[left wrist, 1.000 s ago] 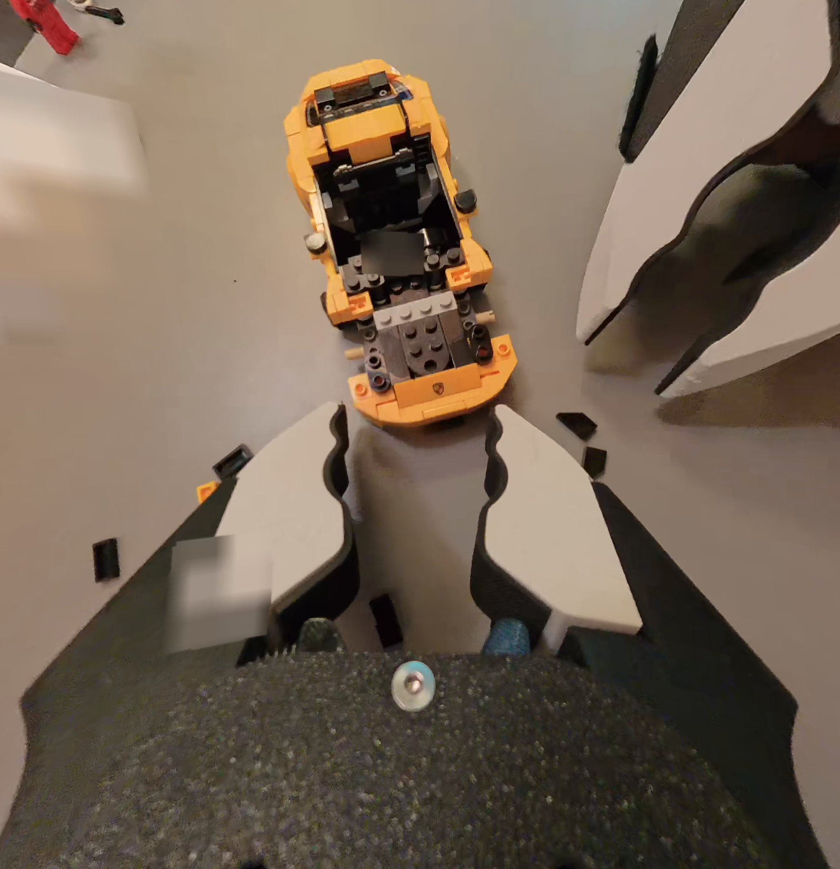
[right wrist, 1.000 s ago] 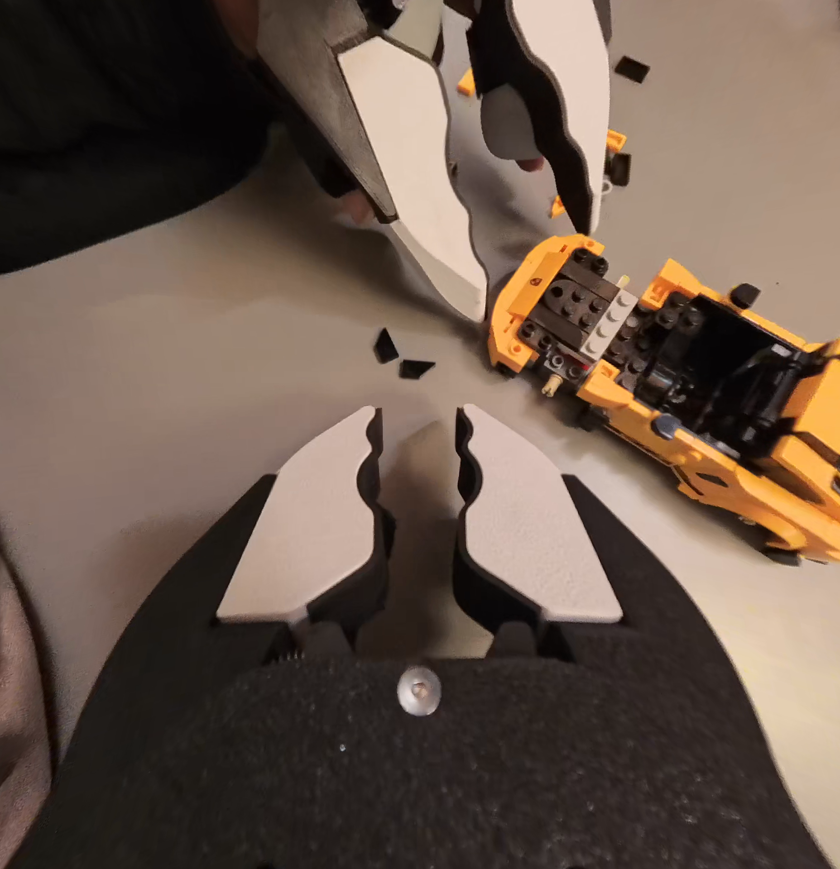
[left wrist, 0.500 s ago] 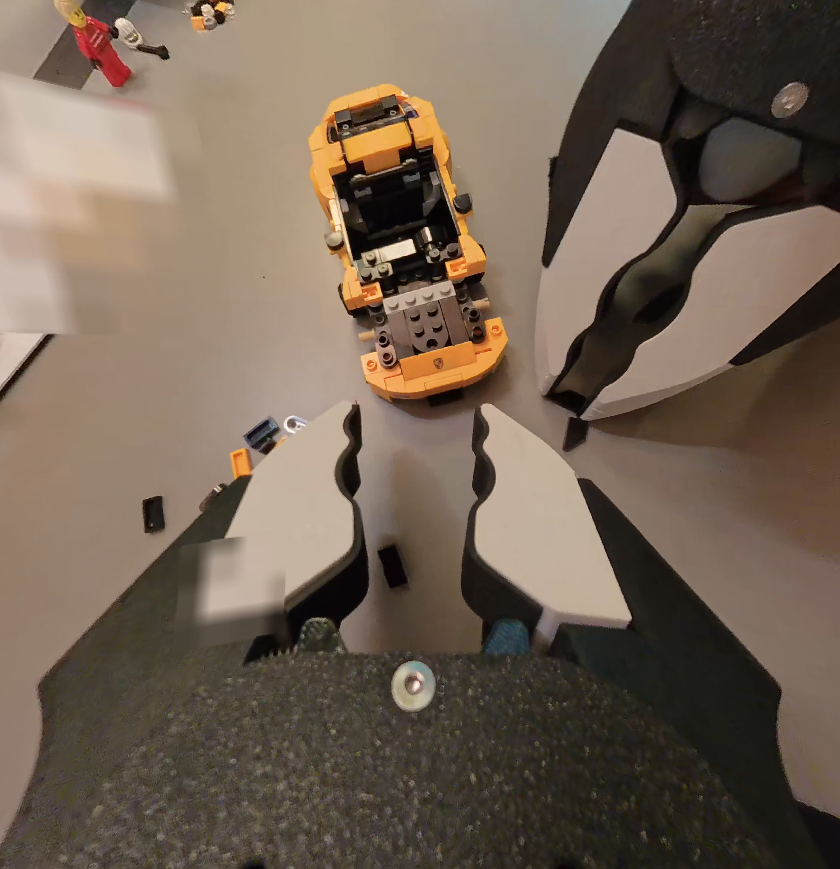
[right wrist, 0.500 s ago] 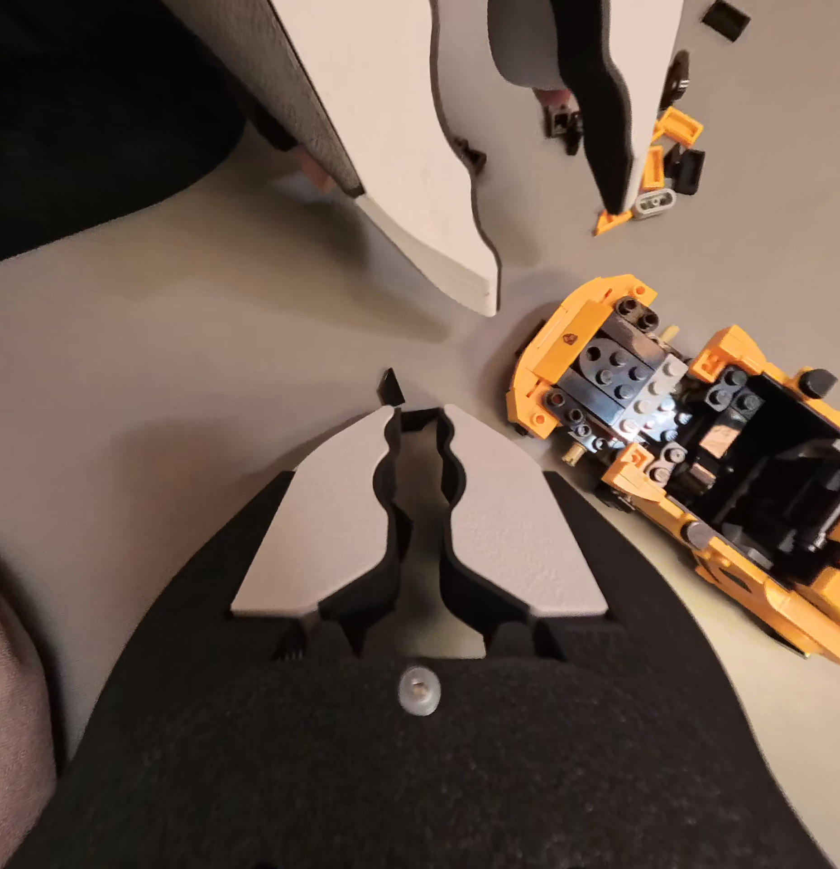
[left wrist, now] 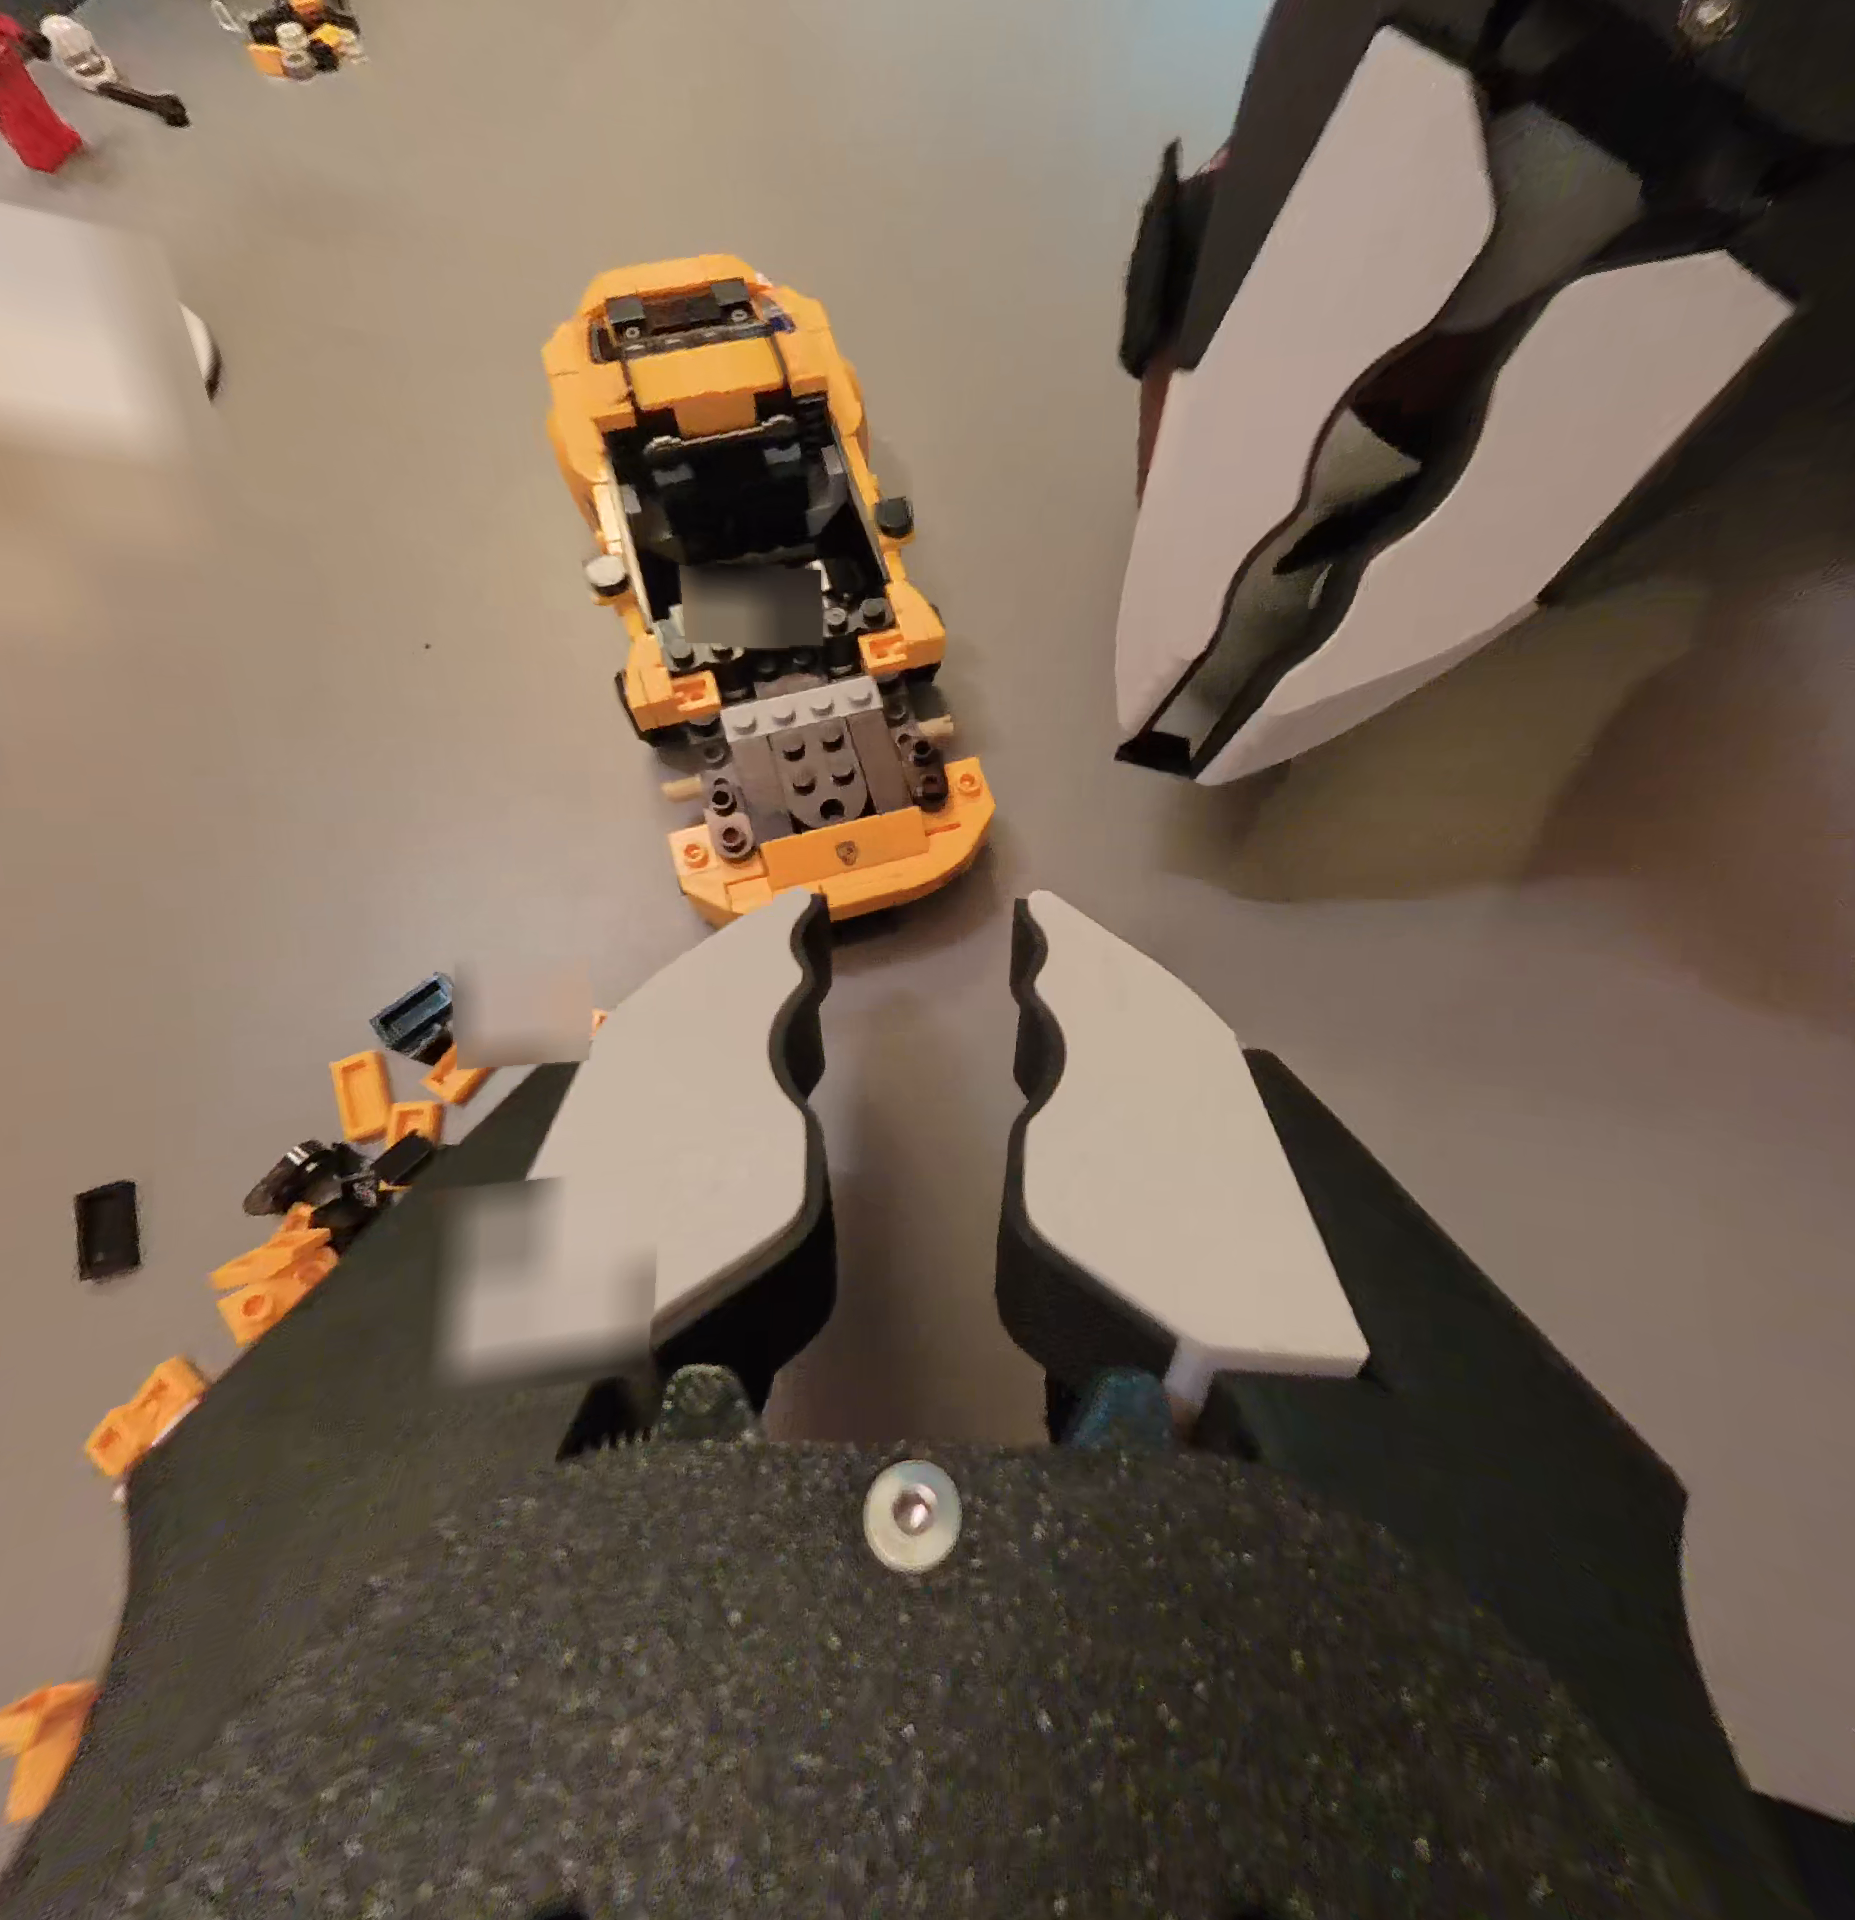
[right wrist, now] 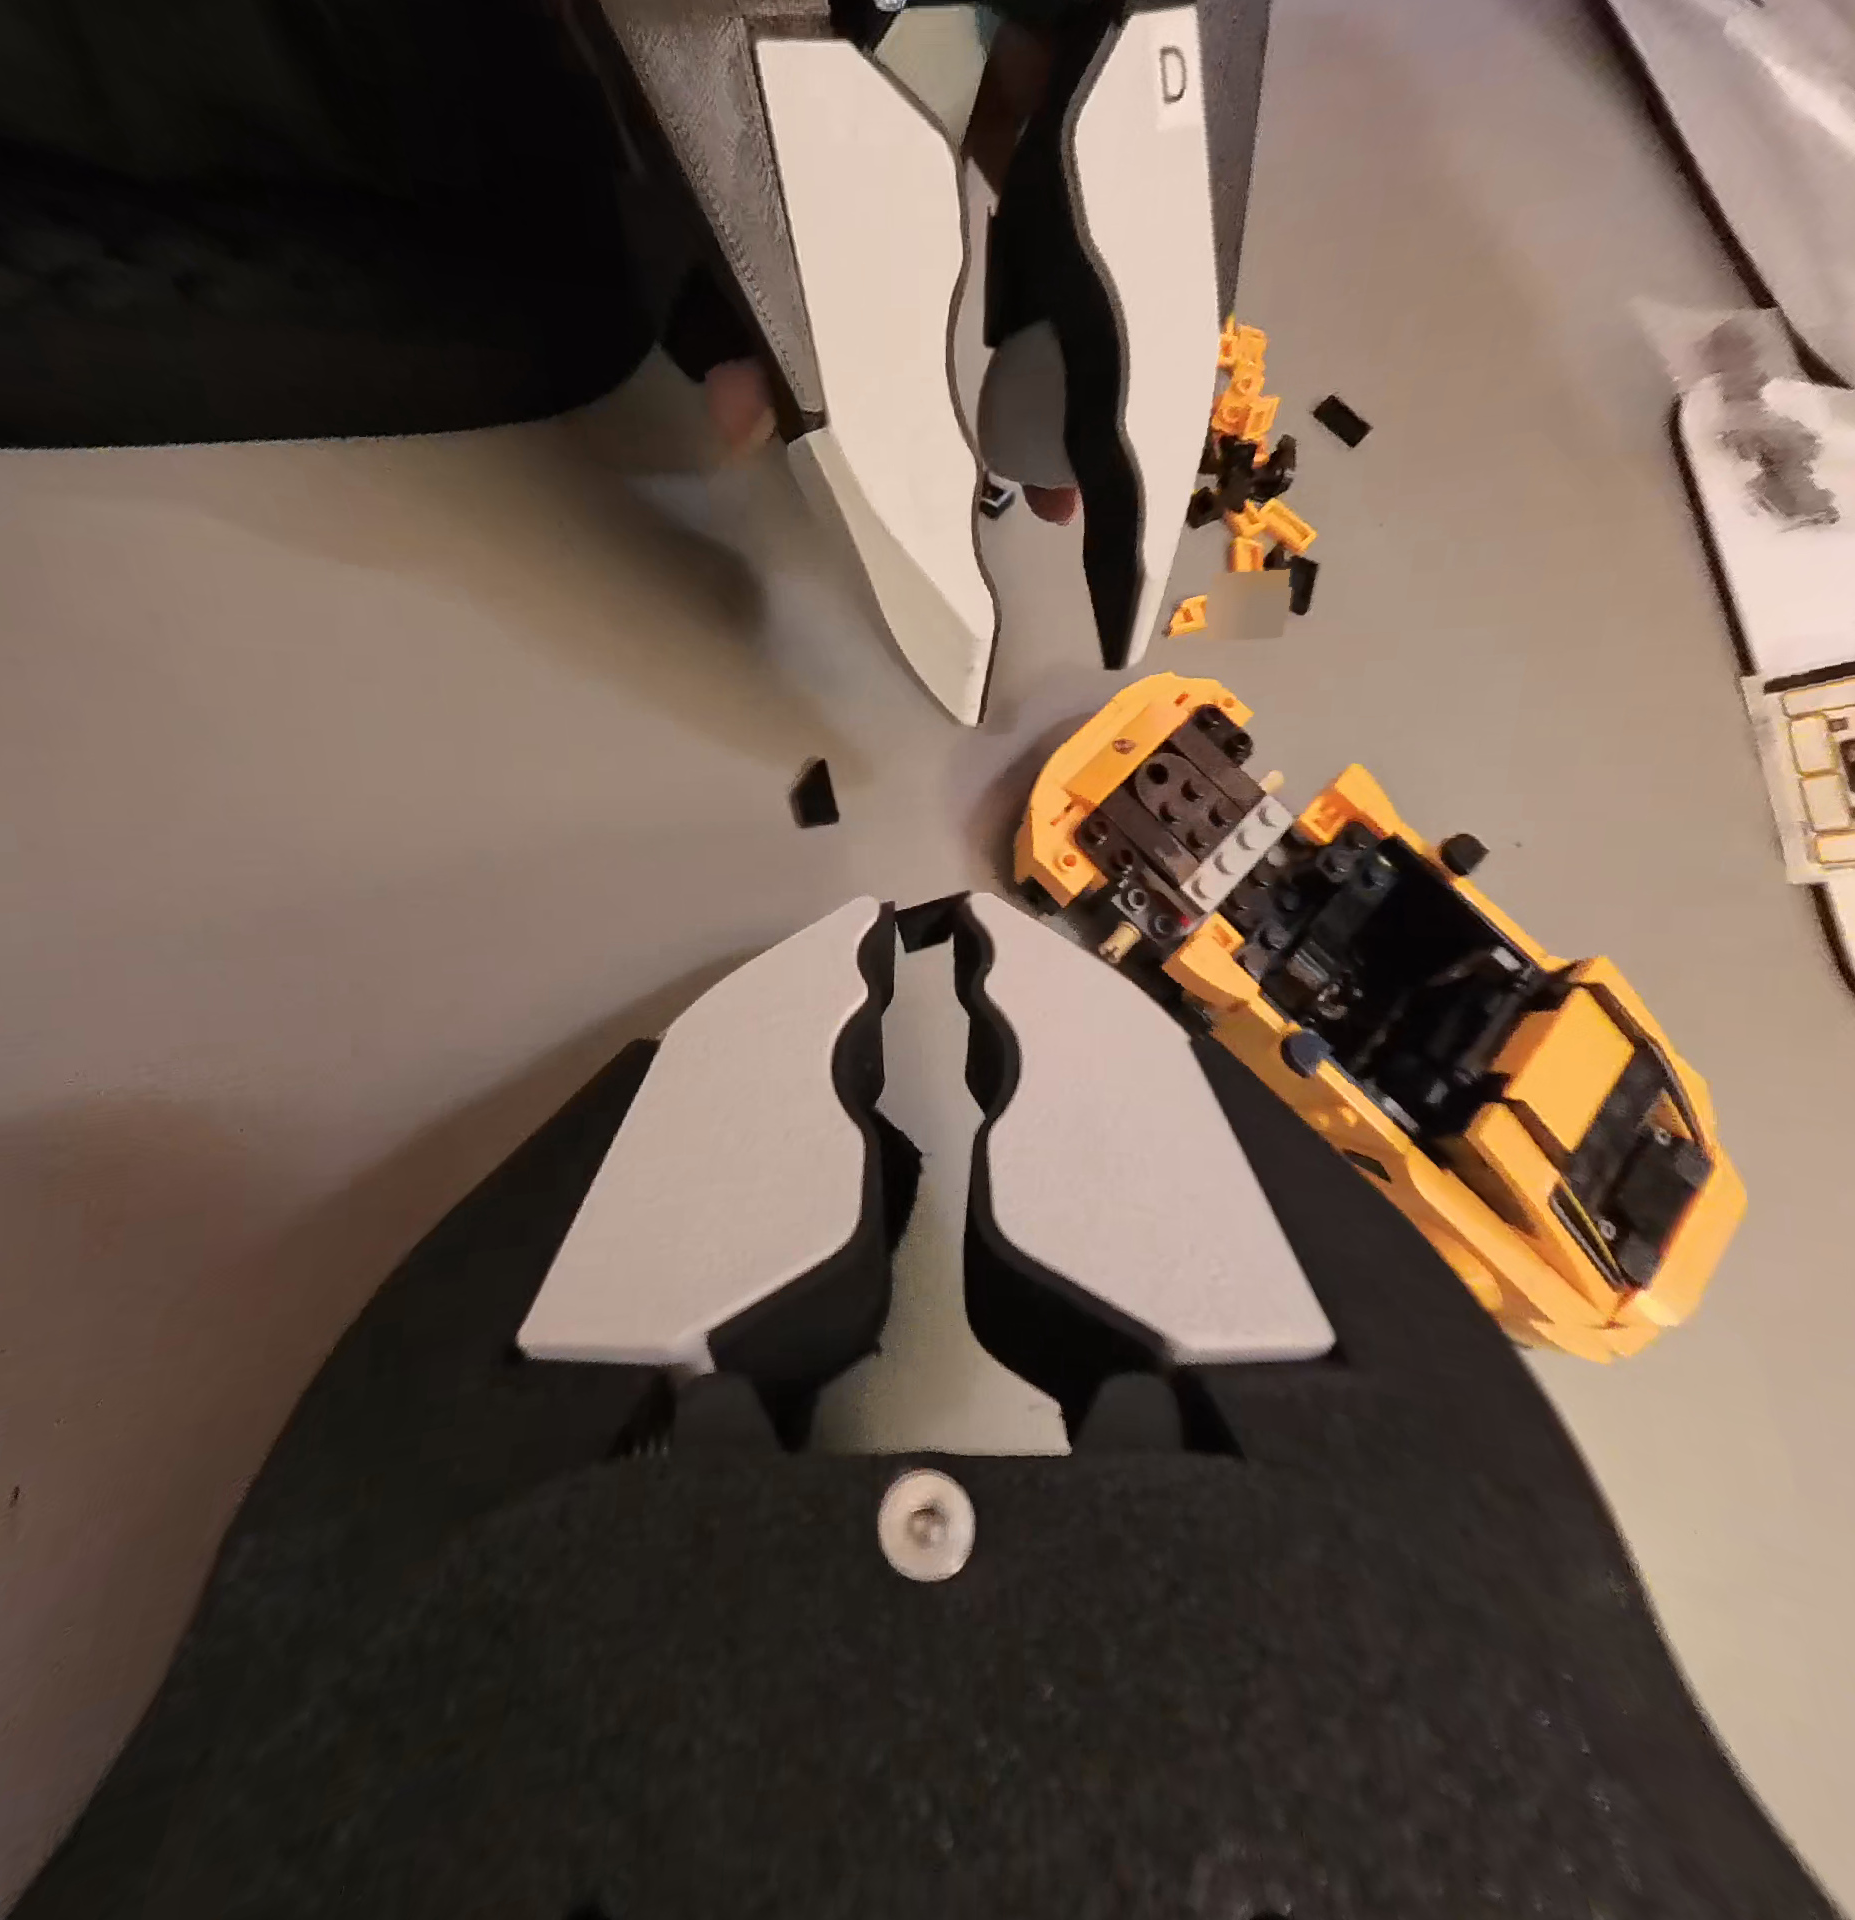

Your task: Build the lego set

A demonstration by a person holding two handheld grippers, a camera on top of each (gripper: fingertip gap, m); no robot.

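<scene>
Right wrist view: the right gripper (right wrist: 925, 914) just grabbed one of the small black wedge pieces (right wrist: 925, 923) off the table.

Half a second back its jaws were closing around that piece on the grey table (right wrist: 383, 831); now they're nearly shut with it pinched at the tips and lifted. The second wedge (right wrist: 814, 795) stays put. Left gripper (left wrist: 918, 909) has pulled back a bit, jaws partly open and empty, right at the nose of the orange car (left wrist: 767, 582). My guess is the wedge goes on the bare front studs next.
</scene>
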